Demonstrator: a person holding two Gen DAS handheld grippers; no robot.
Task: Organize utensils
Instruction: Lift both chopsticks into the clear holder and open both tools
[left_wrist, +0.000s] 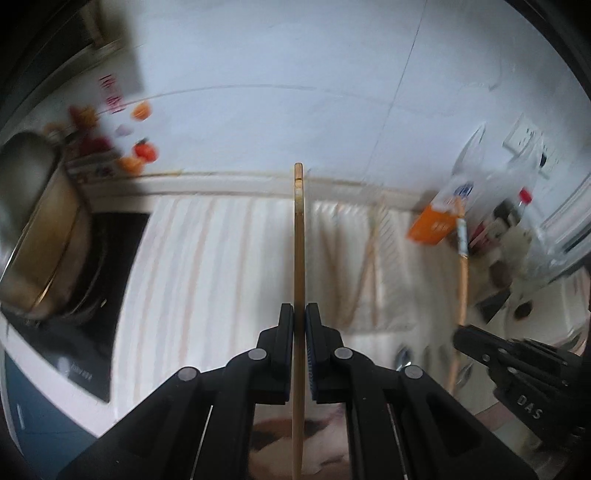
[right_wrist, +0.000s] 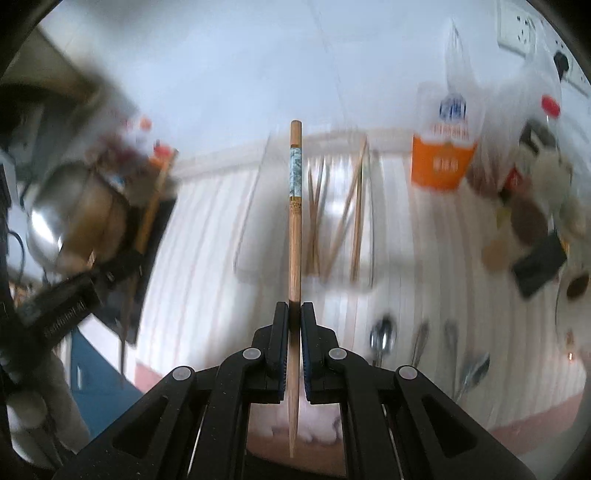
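Left gripper (left_wrist: 299, 314) clamps a plain chopstick (left_wrist: 299, 236); right gripper (right_wrist: 294, 312) clamps a patterned chopstick (right_wrist: 294, 206), both above the striped cloth (right_wrist: 207, 258).

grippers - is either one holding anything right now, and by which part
Each holds one chopstick. The left gripper pinches its chopstick partway along the shaft. The right gripper pinches its blue-banded chopstick below the band, pointed tip trailing back.

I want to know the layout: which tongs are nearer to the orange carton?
The right tongs. The orange carton stands ahead of them to the right; from the left tongs it sits far off right, beyond the right tongs.
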